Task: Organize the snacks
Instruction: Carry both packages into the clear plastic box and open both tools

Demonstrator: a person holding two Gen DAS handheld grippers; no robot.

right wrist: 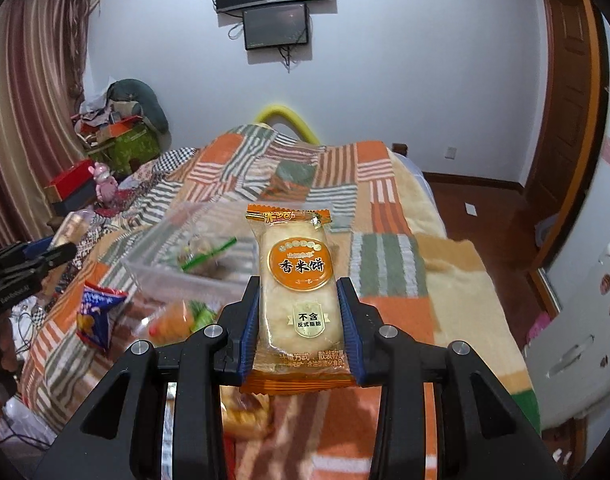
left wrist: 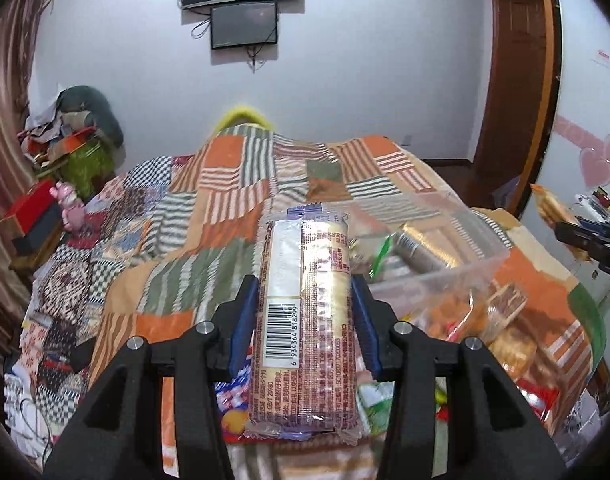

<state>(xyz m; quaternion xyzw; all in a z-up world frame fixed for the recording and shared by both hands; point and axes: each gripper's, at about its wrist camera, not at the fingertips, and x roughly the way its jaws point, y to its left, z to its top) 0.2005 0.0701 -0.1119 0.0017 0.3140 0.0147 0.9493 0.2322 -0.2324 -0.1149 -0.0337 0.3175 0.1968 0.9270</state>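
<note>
Left gripper (left wrist: 304, 304): held level above the bed — fingers clamped on a purple biscuit packet (left wrist: 305, 320), barcode side up.
Right gripper (right wrist: 301, 308): also raised, gripping an orange rice-cracker packet (right wrist: 299, 300), label up.
Clear bin (left wrist: 457, 248): on the quilt (left wrist: 209, 184) — snacks inside.
</note>
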